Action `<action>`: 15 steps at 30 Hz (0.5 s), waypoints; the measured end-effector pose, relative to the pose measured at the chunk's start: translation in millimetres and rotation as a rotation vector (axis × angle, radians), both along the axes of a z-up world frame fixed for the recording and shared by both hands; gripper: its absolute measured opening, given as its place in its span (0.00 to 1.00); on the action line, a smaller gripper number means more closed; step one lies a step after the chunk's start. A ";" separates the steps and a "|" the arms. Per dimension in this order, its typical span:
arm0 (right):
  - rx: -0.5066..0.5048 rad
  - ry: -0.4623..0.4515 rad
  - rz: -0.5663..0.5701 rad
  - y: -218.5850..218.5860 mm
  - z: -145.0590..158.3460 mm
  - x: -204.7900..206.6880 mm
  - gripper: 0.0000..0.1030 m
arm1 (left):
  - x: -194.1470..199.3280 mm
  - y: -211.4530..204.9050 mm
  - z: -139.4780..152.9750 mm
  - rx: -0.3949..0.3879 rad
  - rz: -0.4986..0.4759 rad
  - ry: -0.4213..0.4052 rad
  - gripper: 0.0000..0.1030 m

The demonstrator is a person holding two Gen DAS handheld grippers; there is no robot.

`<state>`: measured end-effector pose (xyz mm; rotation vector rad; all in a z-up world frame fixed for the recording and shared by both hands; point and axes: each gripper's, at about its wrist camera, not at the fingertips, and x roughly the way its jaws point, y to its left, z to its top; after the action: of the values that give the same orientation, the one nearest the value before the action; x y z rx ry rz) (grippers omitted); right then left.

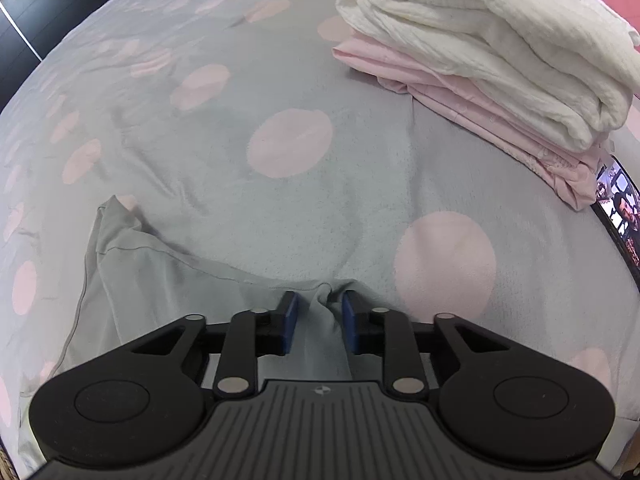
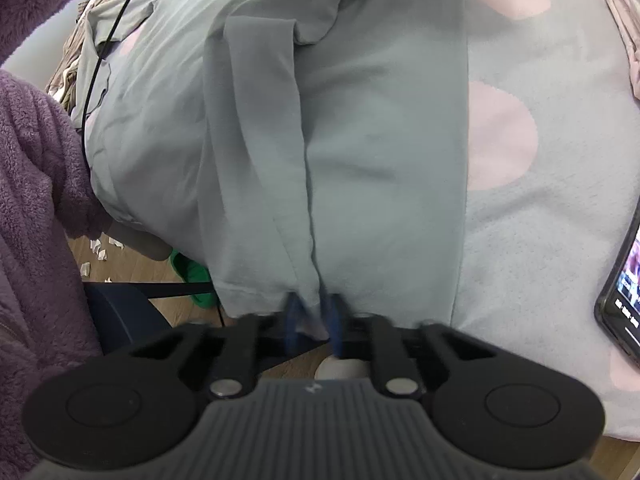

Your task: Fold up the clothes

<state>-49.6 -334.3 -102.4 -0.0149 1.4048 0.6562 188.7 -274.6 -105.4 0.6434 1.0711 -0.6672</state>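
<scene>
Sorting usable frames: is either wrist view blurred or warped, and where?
Left wrist view: sharp, though fisheye bulges the dotted blanket; left tongs crisp on the grey garment. Right wrist view: right tongs motion-smeared near the fingertips; the phone at the edge is soft.

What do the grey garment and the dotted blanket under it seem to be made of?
Grey garment: likely thin, smooth jersey knit with a matte finish; it drapes in soft folds and has stitched hems. Dotted blanket: probably fleece or plush; its surface looks fuzzy and napped.
</scene>
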 end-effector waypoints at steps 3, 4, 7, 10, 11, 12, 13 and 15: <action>0.000 0.000 0.022 0.9 5.0 -1.0 0.08 | 1.1 -3.9 -0.3 0.031 -0.033 -0.010 0.07; -0.001 -0.001 0.030 1.1 7.7 -2.2 0.08 | 1.4 -5.3 0.2 0.042 -0.041 -0.010 0.03; 0.017 0.012 0.043 -0.9 18.9 -7.6 0.07 | 1.7 -8.7 3.9 0.066 -0.064 -0.015 0.02; 0.041 0.029 0.050 -5.8 34.9 -15.0 0.07 | 3.9 -10.3 8.9 0.076 -0.062 -0.008 0.01; 0.046 0.039 0.047 -9.3 40.4 -18.2 0.07 | 4.9 -10.8 10.4 0.076 -0.061 -0.006 0.01; 0.052 0.050 0.045 -12.7 46.0 -21.5 0.07 | 6.2 -11.7 12.1 0.077 -0.060 -0.005 0.01; 0.057 0.060 0.042 -16.2 51.5 -24.8 0.07 | 7.9 -12.5 13.9 0.073 -0.055 -0.006 0.01; 0.049 0.090 0.036 -23.5 57.5 -32.4 0.07 | 12.9 -12.6 18.3 0.055 -0.031 0.008 0.01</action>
<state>-82.0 -357.7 -45.0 0.0286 1.4771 0.7281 201.6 -287.2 -87.1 0.7067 1.0922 -0.6691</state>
